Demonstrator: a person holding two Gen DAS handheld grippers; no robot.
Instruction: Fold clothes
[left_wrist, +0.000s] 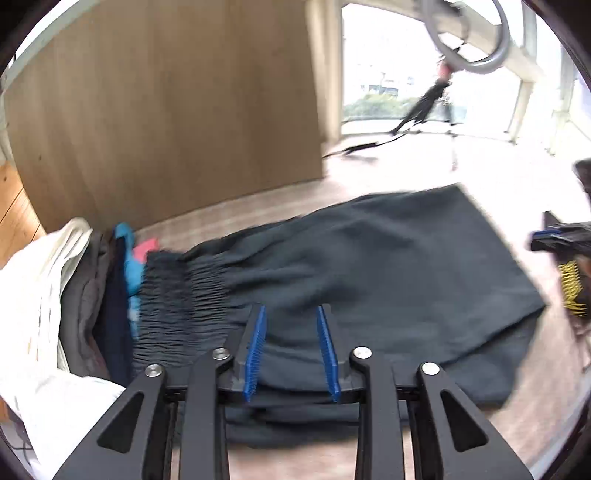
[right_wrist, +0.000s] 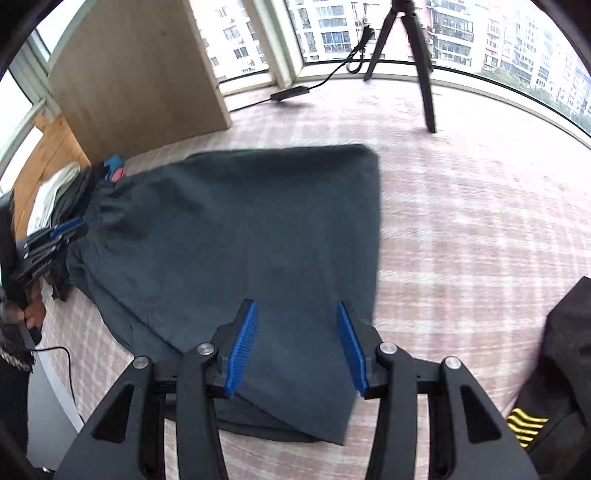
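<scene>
A dark folded garment (left_wrist: 388, 258) with a gathered elastic waistband (left_wrist: 184, 288) lies flat on a plaid carpet. In the left wrist view, my left gripper (left_wrist: 291, 308) hovers over the garment just right of the waistband. Its blue pads stand apart and pinch nothing. The right gripper (left_wrist: 554, 240) shows blurred at the right edge. In the right wrist view, my right gripper (right_wrist: 296, 304) is over the near hem end of the garment (right_wrist: 240, 221), jaws apart, fabric beneath them but not gripped. The left gripper (right_wrist: 62, 232) sits at the waistband (right_wrist: 107, 195) on the left.
A pile of clothes (left_wrist: 55, 277), white, grey, blue and pink, lies left of the waistband. A wooden panel (left_wrist: 166, 110) stands behind. A tripod (right_wrist: 417, 55) and a power strip (right_wrist: 291, 92) are by the window. Dark cloth with yellow stripes (right_wrist: 554, 387) is at right.
</scene>
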